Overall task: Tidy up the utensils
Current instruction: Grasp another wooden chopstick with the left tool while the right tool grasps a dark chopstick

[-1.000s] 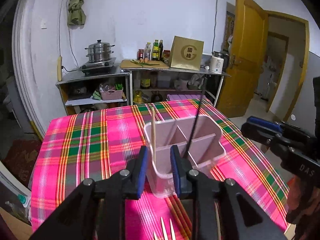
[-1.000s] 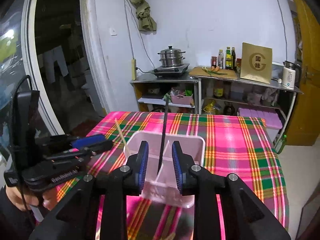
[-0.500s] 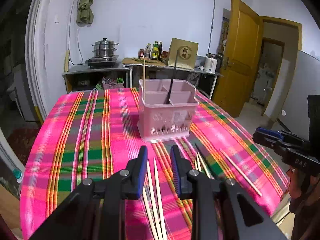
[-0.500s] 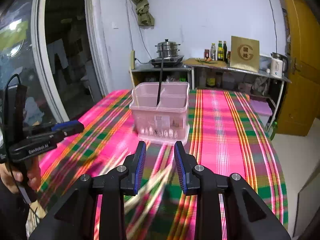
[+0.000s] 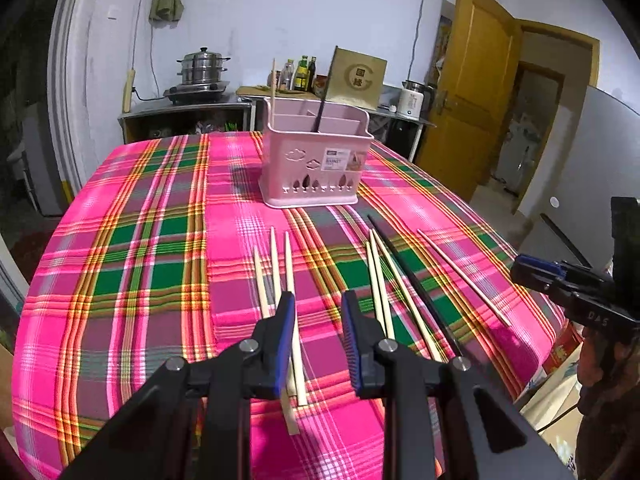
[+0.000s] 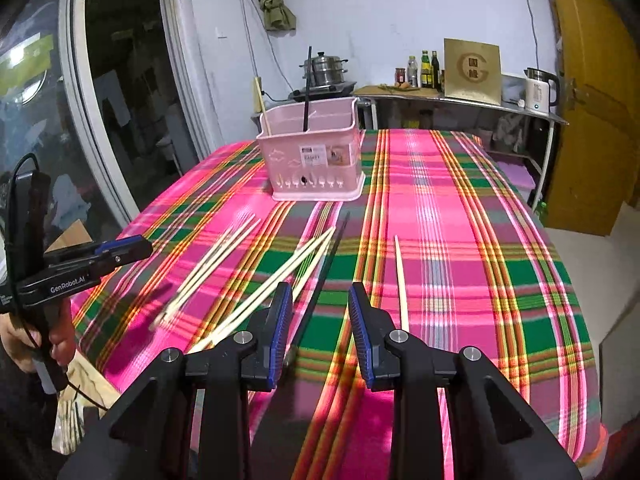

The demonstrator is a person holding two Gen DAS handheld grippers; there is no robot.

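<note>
At lower centre of each view, left tongs (image 5: pixel 316 312) and right tongs (image 6: pixel 320 304) parted, empty, above loose chopsticks (image 5: pixel 378 280), pink holder (image 5: pixel 316 164) at upper centre, well apart.

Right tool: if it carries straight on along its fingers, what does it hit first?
Most likely the black chopstick lying on the tablecloth: it runs between the open fingers of the right tool. Depth is unclear; the pink holder sits well beyond.
</note>
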